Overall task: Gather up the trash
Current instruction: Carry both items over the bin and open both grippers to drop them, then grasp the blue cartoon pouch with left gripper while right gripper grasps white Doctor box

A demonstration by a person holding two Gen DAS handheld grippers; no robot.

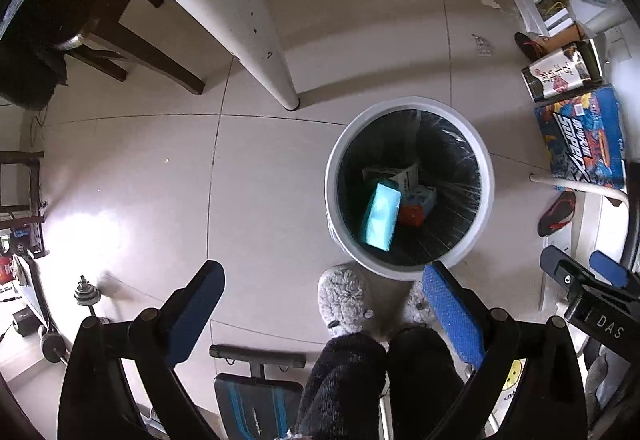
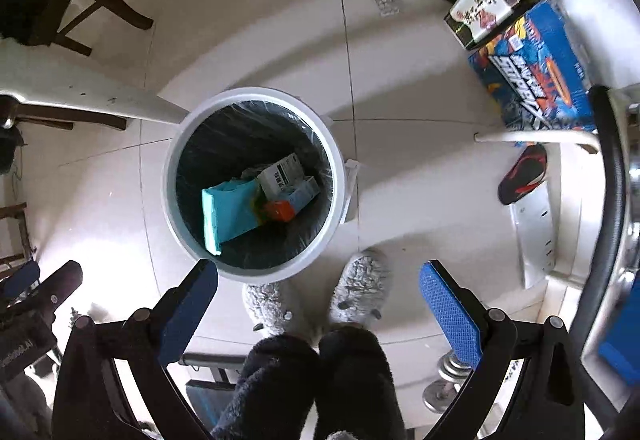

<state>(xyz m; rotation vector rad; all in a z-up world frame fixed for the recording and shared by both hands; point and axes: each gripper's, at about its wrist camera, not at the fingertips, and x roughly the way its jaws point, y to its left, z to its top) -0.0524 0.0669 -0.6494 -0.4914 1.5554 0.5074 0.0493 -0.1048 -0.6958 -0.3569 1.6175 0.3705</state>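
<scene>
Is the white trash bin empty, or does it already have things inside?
Not empty. The white trash bin holds a teal packet, a white box and an orange item at the bottom.

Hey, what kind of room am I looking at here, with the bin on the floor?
Most likely a lived-in room of a home, perhaps a dining area that doubles as storage. A lined white trash bin stands on a tiled floor beside a white table leg, with a dark wooden chair and dumbbell weights nearby.
</scene>
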